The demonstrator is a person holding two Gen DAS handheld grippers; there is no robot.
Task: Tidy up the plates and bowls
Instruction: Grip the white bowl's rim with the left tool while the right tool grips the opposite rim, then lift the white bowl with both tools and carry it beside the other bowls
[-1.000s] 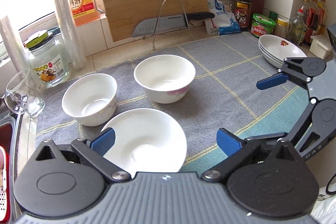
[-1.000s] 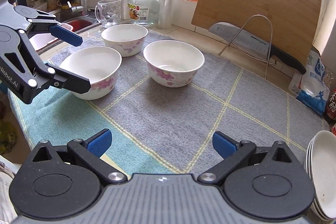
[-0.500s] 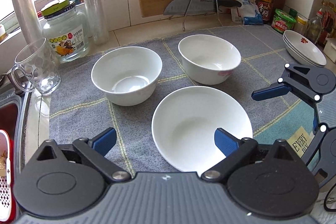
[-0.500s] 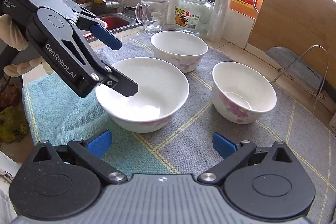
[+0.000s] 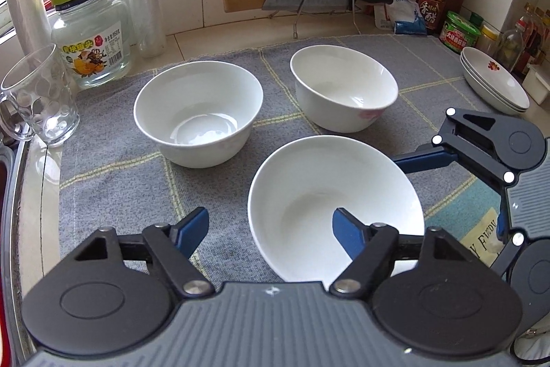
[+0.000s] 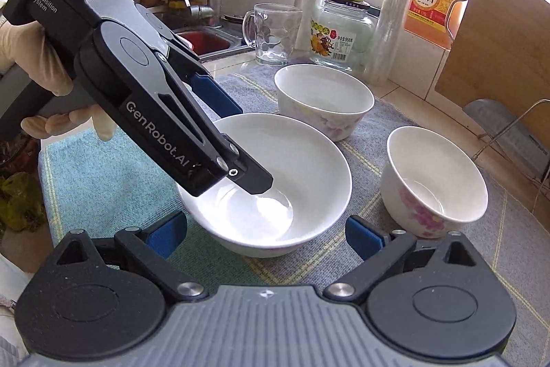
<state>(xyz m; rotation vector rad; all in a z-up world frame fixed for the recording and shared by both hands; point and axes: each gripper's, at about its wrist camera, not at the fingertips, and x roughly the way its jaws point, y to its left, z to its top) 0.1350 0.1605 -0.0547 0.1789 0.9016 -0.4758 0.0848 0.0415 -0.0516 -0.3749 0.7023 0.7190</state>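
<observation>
While both grippers close, left gripper (image 5: pixel 270 226) straddles the wide bowl's (image 5: pixel 309 195) near rim, right gripper (image 6: pixel 266 234) flanks it, neither touching; glazed, slippery, breakable: pinch the rim.

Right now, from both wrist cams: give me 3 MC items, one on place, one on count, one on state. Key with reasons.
1. Where is the stack of plates?
A. at the cloth's far right edge
B. in the sink
C. inside a bowl

2. How many white bowls stand on the cloth?
A. two
B. three
C. five

3. How does the left gripper stand to the wide bowl?
A. one finger inside, one outside the rim
B. clamped on a mug
C. away from every bowl

Key: 1 A, the plates sit by the bottles at right. 2 B, two deep bowls plus the wide one. 3 A, the jaws straddle the rim and are closing.
</observation>
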